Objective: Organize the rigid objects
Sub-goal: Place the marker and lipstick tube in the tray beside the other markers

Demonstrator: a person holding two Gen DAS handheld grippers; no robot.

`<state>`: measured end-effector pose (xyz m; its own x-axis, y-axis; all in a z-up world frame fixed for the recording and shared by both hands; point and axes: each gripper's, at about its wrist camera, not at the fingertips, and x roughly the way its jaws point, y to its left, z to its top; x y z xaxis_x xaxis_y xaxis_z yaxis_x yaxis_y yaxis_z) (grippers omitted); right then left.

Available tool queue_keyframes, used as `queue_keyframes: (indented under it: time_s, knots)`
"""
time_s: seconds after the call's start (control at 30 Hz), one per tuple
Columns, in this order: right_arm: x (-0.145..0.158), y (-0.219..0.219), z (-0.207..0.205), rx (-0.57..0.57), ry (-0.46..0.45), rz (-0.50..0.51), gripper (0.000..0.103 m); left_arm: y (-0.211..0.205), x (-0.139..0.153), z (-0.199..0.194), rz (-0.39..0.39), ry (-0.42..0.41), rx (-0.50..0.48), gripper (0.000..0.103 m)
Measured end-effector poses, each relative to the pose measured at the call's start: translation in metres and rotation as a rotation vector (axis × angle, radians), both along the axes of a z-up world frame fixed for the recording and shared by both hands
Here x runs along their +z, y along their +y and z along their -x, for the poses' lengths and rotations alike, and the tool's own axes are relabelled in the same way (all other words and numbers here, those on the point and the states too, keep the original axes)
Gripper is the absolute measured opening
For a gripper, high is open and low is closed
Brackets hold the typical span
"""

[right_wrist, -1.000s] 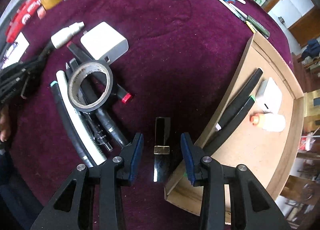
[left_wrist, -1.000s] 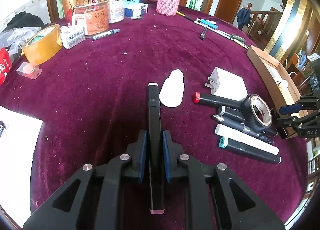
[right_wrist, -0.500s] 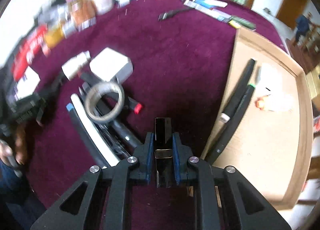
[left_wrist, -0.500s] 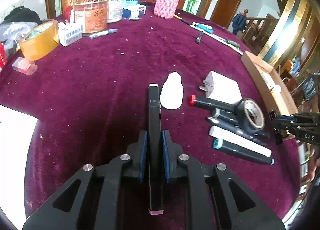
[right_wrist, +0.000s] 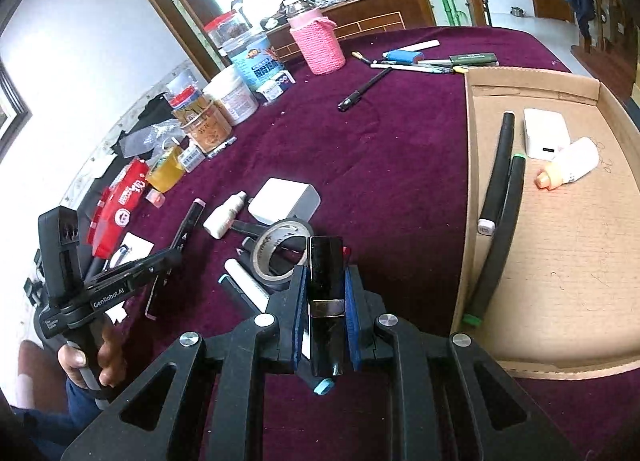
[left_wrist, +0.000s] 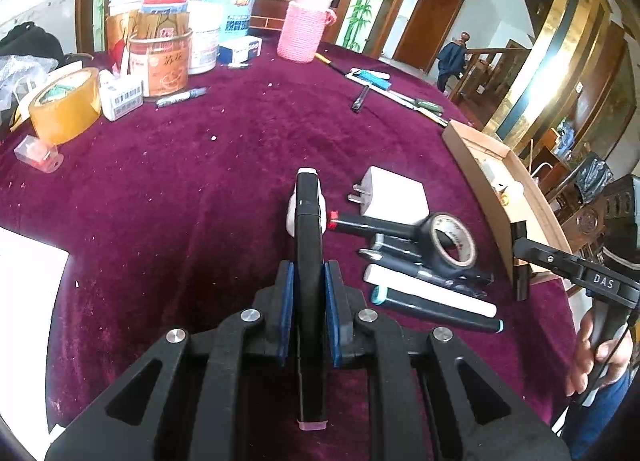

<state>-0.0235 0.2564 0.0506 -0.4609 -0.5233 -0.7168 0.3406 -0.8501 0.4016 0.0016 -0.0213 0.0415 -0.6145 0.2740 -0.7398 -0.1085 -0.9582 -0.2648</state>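
we hold two items clear of the table (right_wrist: 400, 165), bound, we judge, for the cardboard tray (right_wrist: 568, 261): left gripper (left_wrist: 308, 293) fingers clamped on a black marker (left_wrist: 308, 245), right gripper (right_wrist: 326, 301) fingers clamped on a glossy black stick (right_wrist: 326, 273).

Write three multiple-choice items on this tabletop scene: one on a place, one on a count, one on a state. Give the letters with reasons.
1. Where does the roll of black tape lie?
A. in the cardboard tray
B. on the pile of markers on the cloth
C. beside the pink knitted holder

2. How many dark markers lie in the cardboard tray?
A. none
B. two
C. five

3. What is the state of the right gripper?
A. open over the tray
B. shut on nothing
C. shut on a glossy black case

Answers: 1 B, the tape rests across the markers outside the tray. 2 B, two lie side by side along its left wall. 3 C, the jaws press both sides of the case.
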Motion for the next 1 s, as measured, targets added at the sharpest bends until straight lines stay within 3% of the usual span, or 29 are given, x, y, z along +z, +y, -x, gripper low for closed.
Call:
queue_keyframes:
  time_s: [0.5, 0.83, 1.0]
  knots:
    - [0.006, 0.064, -0.002, -0.127, 0.025, 0.101, 0.016, 0.059, 0.030, -0.003, 0.006, 0.034, -0.118, 0.012]
    - [0.017, 0.137, 0.022, -0.339, 0.033, 0.135, 0.016, 0.161, 0.061, 0.006, -0.016, 0.054, -0.286, 0.012]
    - [0.003, 0.173, 0.042, -0.460, 0.023, 0.140, 0.016, 0.215, 0.057, 0.030, -0.080, 0.019, -0.328, 0.012]
